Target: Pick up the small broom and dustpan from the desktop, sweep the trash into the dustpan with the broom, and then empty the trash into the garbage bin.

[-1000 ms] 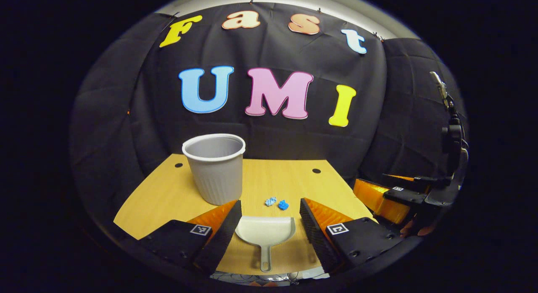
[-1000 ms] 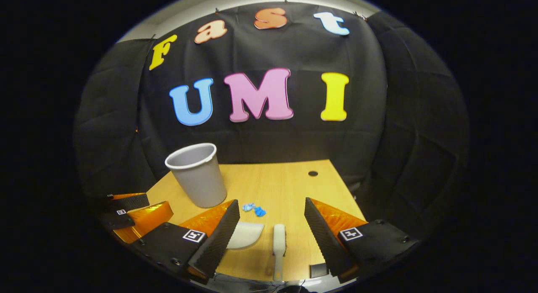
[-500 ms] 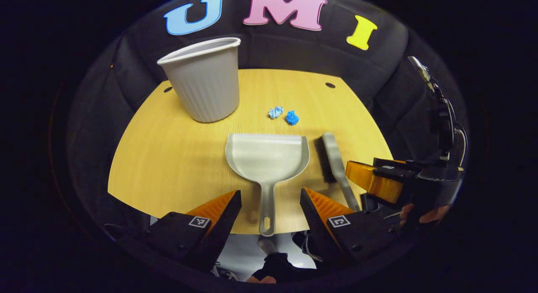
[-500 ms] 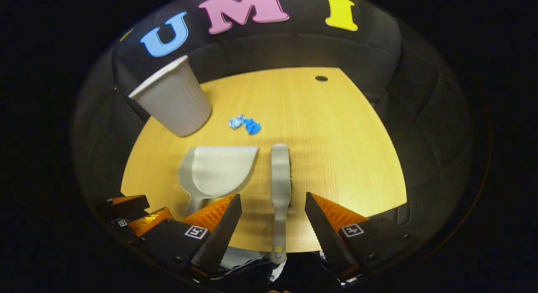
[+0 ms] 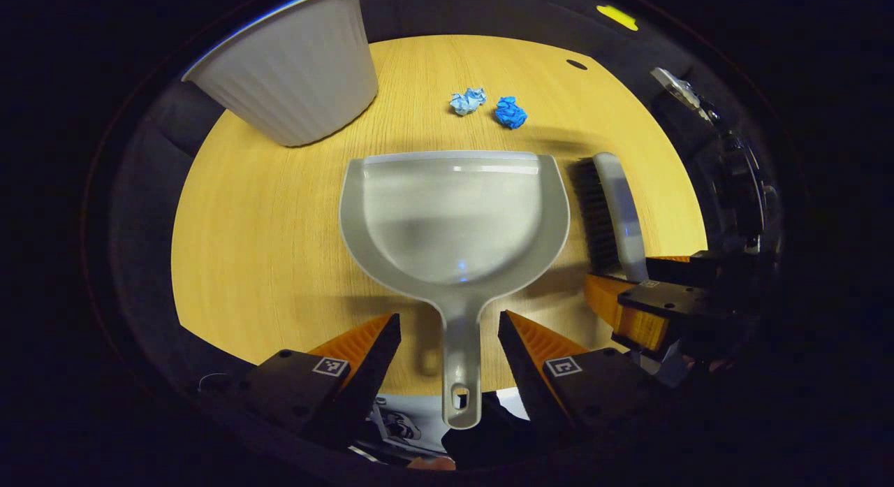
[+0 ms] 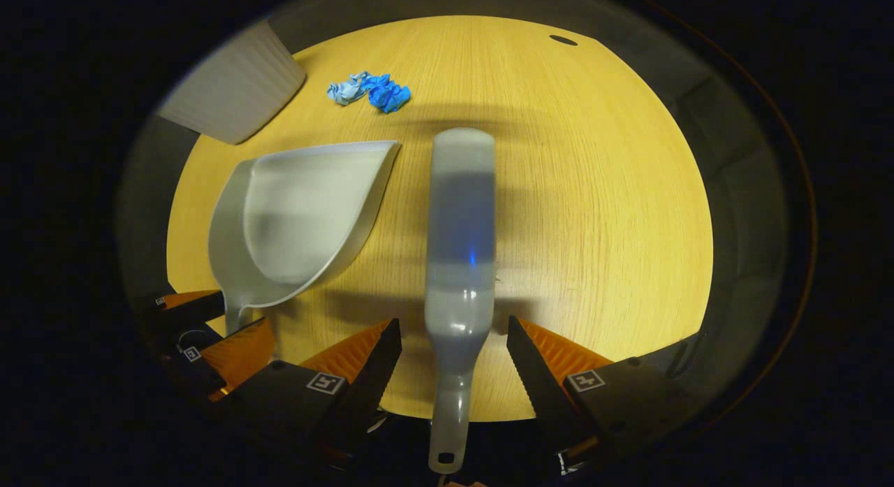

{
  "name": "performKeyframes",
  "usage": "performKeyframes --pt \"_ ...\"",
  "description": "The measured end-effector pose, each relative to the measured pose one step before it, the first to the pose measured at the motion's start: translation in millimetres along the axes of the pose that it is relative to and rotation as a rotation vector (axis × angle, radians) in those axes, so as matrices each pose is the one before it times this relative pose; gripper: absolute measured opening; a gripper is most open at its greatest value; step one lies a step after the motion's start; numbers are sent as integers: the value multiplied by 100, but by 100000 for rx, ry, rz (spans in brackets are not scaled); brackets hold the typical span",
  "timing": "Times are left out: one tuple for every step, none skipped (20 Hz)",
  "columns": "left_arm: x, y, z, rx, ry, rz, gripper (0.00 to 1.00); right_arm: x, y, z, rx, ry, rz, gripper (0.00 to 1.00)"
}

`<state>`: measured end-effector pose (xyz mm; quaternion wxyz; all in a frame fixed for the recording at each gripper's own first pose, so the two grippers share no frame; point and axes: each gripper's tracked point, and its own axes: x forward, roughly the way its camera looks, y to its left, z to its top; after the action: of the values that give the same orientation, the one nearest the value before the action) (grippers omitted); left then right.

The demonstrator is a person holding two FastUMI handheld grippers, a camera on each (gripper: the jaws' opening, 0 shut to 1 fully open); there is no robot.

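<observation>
A grey dustpan (image 5: 454, 218) lies flat on the wooden desktop (image 5: 265, 214), its handle pointing toward me. My left gripper (image 5: 448, 330) is open, one finger on each side of that handle without touching it. The grey broom (image 6: 461, 221) lies to the right of the dustpan (image 6: 300, 214), bristles facing the pan. My right gripper (image 6: 454, 333) is open and straddles the broom's narrow handle. Two crumpled blue paper balls (image 5: 489, 108) rest beyond the pan's front lip, also seen as trash (image 6: 370, 91) in the right gripper view. The broom (image 5: 607, 207) and the right gripper (image 5: 628, 298) appear at the right of the left gripper view.
A grey ribbed garbage bin (image 5: 293, 68) stands at the far left of the desk, also the bin (image 6: 230, 96) in the right gripper view. A cable hole (image 5: 577, 64) sits near the far right edge. The desk's near edge runs just under both handles.
Both grippers have come down and forward over the desk, tilting from facing the wall to looking down. The dustpan and broom handles now lie between the open fingers. Nothing on the desk moved.
</observation>
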<state>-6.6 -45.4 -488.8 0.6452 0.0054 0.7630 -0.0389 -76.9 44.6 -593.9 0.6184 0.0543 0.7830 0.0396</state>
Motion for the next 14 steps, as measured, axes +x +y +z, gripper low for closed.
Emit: performKeyframes --pt "146 178 598 306 306 543 85 296 -74 292 -343 615 -735 99" --pt "78 -59 73 89 1490 -254 85 349 -54 154 -873 846 -702 99" --pt "269 96 224 -549 858 -118 85 175 -157 280 -380 347 -647 99" --pt "347 120 65 -516 1497 -166 85 48 -142 166 -161 813 -730 99" --pt "317 43 47 -271 1670 -111 85 84 22 481 192 -199 13 99" --pt "415 91 290 249 1278 49 85 99 -158 632 -1183 -694 -748 99" --pt "347 203 100 30 1120 1144 85 -51 -189 141 -510 438 -609 99" --pt "129 137 204 546 290 659 85 76 65 -52 -73 1754 40 99" --pt "200 193 292 399 -137 841 85 -107 20 135 -755 737 9 99" --pt "250 106 359 732 -391 807 85 32 -31 67 -35 274 -126 99" --pt "283 75 255 822 -361 837 85 22 59 19 703 685 36 98" --pt "300 49 275 409 -144 708 85 -62 56 15 800 349 56 89" --pt "224 -384 129 205 764 -1585 85 165 73 37 417 108 -62 86" --pt "184 -540 233 165 -831 -1735 83 21 68 130 429 -344 17 90"
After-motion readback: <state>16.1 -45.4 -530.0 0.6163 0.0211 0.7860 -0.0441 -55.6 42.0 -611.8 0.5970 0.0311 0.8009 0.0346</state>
